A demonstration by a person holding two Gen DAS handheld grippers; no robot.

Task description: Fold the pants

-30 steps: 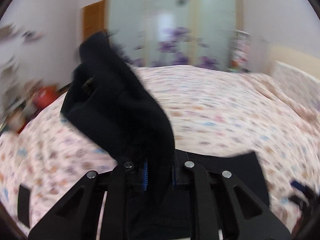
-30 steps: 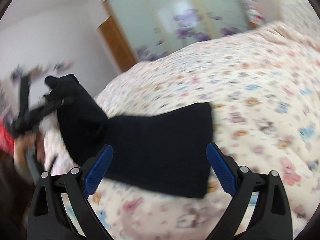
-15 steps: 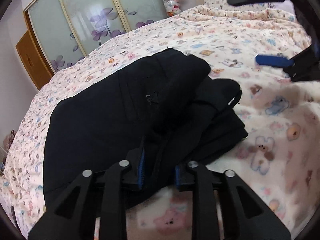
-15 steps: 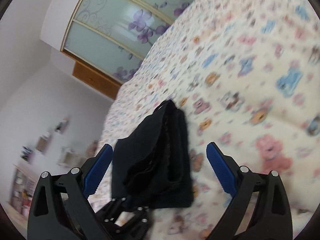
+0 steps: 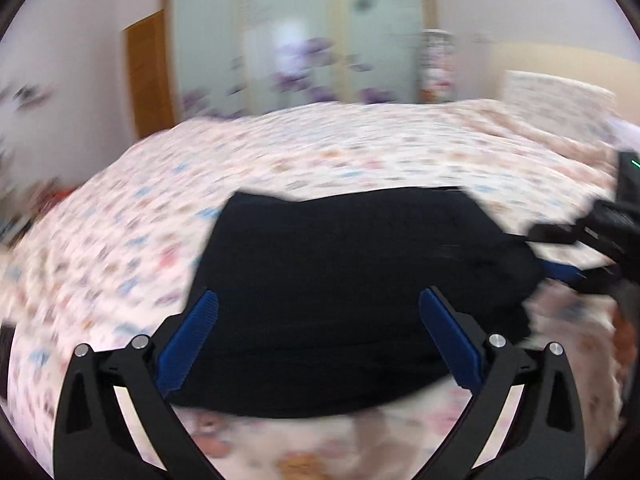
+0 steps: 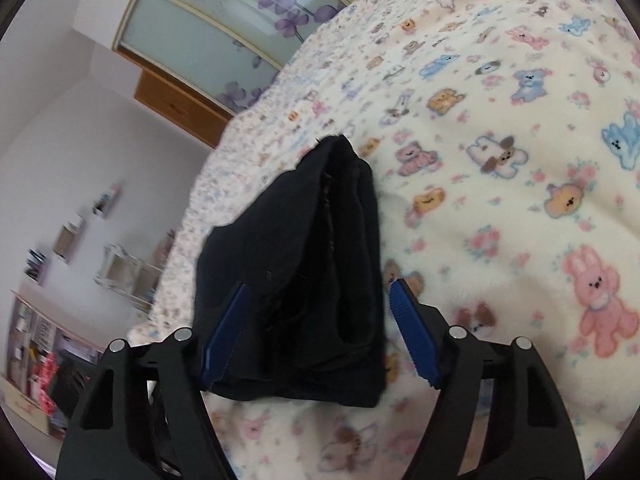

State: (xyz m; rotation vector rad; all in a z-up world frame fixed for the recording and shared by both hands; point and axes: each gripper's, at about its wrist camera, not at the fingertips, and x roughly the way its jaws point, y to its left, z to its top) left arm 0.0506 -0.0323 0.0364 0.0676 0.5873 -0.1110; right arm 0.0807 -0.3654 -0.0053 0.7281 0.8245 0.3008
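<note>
Item: black pants (image 6: pixel 304 280), folded to a thick layered bundle, lying on the bed (image 6: pixel 500 208) near its front edge; stacked fold edges face the right wrist view; in the left wrist view the bundle (image 5: pixel 352 300) reads as a broad dark slab. Left claw (image 5: pixel 318 336): jaws opening, spread wide, blue pads either side of the bundle's near face, gripping nothing. Right claw (image 6: pixel 320 328): jaws closing around the bundle's end, cloth between the pads; no firm pinch visible yet; the same claw shows at the slab's right side in the left view (image 5: pixel 568 272).

Step in hand, by my judgement: squaring and securing the finished fold; best done by catching every layer at once, pads level with the stack, so no inner ply slips out.

Surroundings: patterned blanket runs free beyond and to the right of the bundle; bed edge falls away on the left toward shelves (image 6: pixel 72 236); sliding wardrobe doors (image 6: pixel 224 20) well apart behind.
</note>
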